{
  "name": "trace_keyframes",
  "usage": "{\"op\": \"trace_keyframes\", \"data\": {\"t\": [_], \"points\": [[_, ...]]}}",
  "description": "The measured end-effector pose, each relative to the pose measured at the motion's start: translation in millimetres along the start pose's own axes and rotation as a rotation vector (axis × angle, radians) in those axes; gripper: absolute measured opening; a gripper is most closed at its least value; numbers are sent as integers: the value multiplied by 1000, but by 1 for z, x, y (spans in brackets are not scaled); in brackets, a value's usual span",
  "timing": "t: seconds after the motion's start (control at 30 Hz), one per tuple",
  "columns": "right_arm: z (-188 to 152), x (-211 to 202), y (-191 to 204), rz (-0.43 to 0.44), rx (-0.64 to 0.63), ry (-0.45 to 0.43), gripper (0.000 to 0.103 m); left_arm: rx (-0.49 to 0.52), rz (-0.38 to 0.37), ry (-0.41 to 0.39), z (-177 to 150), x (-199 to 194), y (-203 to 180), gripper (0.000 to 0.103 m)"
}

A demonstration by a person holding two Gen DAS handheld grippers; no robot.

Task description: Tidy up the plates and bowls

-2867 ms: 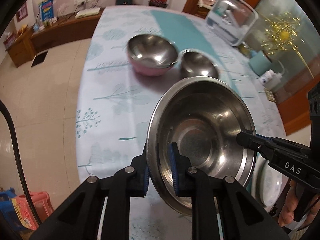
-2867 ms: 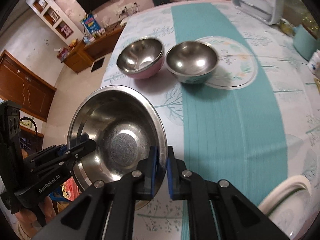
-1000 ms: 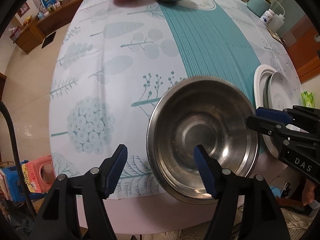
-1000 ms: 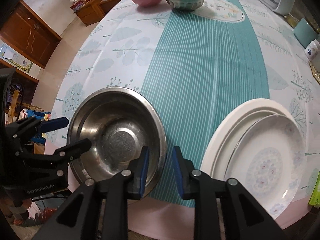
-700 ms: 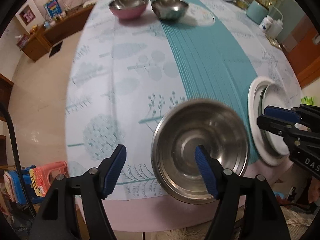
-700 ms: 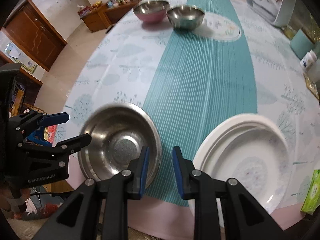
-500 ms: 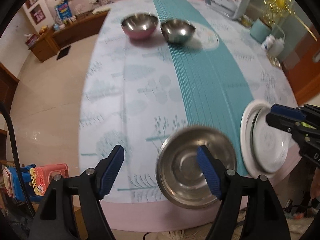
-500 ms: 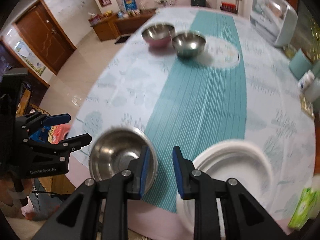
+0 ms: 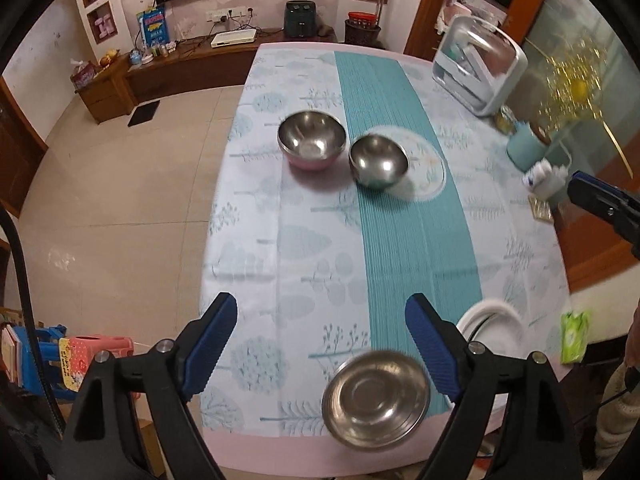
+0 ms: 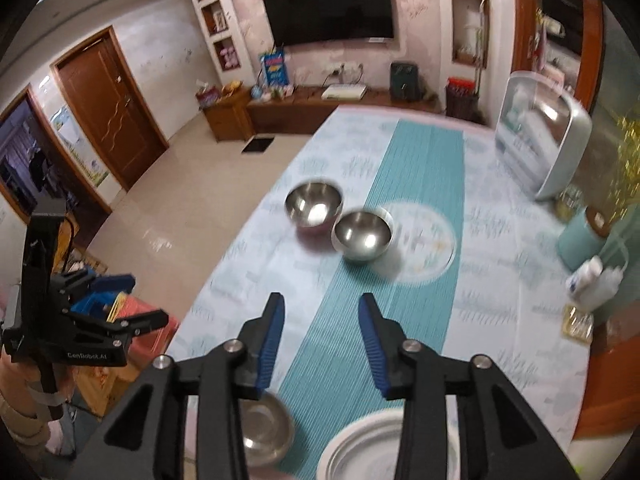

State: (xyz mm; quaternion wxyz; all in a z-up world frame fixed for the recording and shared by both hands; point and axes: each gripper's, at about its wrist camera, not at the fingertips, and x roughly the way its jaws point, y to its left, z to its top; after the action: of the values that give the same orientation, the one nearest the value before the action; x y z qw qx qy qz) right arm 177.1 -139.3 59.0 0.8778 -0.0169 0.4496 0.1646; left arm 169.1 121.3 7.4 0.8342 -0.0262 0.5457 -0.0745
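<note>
A wide steel bowl (image 9: 376,398) rests at the near edge of the table, small and far below me; it shows again as the wide steel bowl (image 10: 264,432), half hidden behind a finger. Beside it lie stacked white plates (image 9: 494,326), the same white plates (image 10: 384,444) in the right wrist view. Far up the table stand a pink-sided steel bowl (image 9: 312,140) and a plain steel bowl (image 9: 378,161). My left gripper (image 9: 322,346) hangs high above the table, its jaws opening with nothing between them. My right gripper (image 10: 322,346) is also high, jaws opening and empty.
A dish-drying box (image 9: 478,70) stands at the far right of the table (image 9: 312,248), with a teal container (image 9: 526,148), white bottles (image 9: 544,178) and a green packet (image 9: 574,336) along the right edge. Colourful plastic stools (image 9: 52,360) sit on the floor at left.
Both grippers let go of the wide steel bowl at the table's near edge, rose well above it and spread their jaws. The view now takes in the whole table.
</note>
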Motion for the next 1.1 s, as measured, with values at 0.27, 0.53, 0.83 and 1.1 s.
{"op": "trace_keyframes", "data": {"t": [0.27, 0.53, 0.83, 1.1], "points": [[73, 29, -11, -41, 65, -1, 45, -32, -68, 33, 90, 49, 22, 86], [121, 115, -26, -70, 113, 80, 45, -47, -57, 100, 166, 149, 55, 85], [139, 231, -47, -69, 195, 208, 45, -126, -97, 197, 204, 260, 87, 85], [133, 313, -38, -56, 198, 307, 45, -117, -122, 239, 205, 313, 94, 85]]}}
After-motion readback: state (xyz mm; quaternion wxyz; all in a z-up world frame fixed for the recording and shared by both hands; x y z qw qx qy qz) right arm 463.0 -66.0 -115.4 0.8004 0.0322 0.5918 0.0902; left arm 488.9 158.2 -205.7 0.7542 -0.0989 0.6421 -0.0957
